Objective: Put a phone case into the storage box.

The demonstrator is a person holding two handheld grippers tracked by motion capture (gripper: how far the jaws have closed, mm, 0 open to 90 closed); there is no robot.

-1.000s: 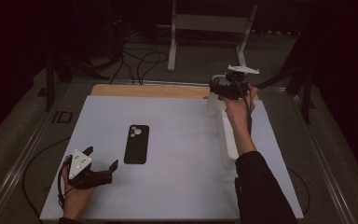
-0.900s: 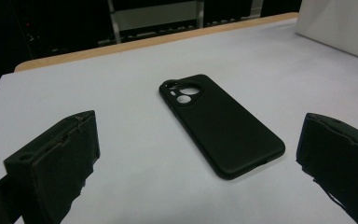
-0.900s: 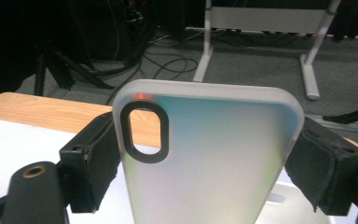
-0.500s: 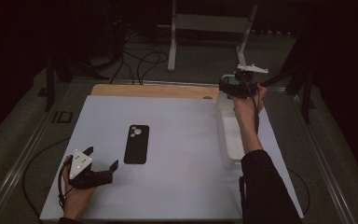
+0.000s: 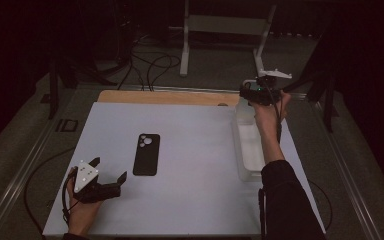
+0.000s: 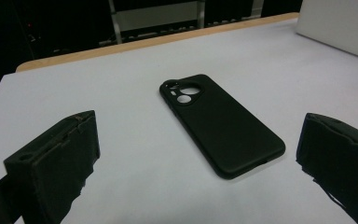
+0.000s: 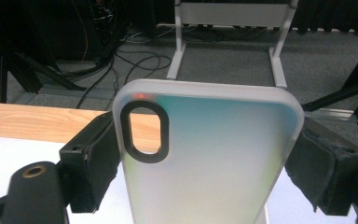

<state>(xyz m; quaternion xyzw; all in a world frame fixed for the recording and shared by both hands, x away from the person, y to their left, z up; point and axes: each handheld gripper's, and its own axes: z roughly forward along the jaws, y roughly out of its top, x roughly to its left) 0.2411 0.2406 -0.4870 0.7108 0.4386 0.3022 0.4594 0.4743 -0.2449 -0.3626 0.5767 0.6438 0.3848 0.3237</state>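
In the right gripper view, the right gripper (image 7: 209, 163) has its two black padded jaws closed against the long edges of a translucent frosted phone case with a black oval camera cutout (image 7: 205, 158). The case stands upright between them, with its top rim above the jaws, and this close view makes clear its milky, faintly tinted back. From the high view the same gripper (image 5: 250, 92) appears small at the far right of the table, held up over the far end of a clear shallow plastic tray (image 5: 245, 150); there the case is only a pale blur at the jaws.

The left gripper (image 6: 196, 186) has its jaws spread wide with nothing between them. Its own view looks across the white table mat (image 6: 121, 70) to a matte black phone case with round camera holes (image 6: 221, 123), lying flat, back up, a little beyond the jaws and untouched. The high view places this gripper (image 5: 107, 172) at the near left of the mat, with the black case (image 5: 146, 154) just beyond it, well apart from the tray. A strip of bare wooden tabletop (image 5: 165, 96) runs along the mat's far edge.
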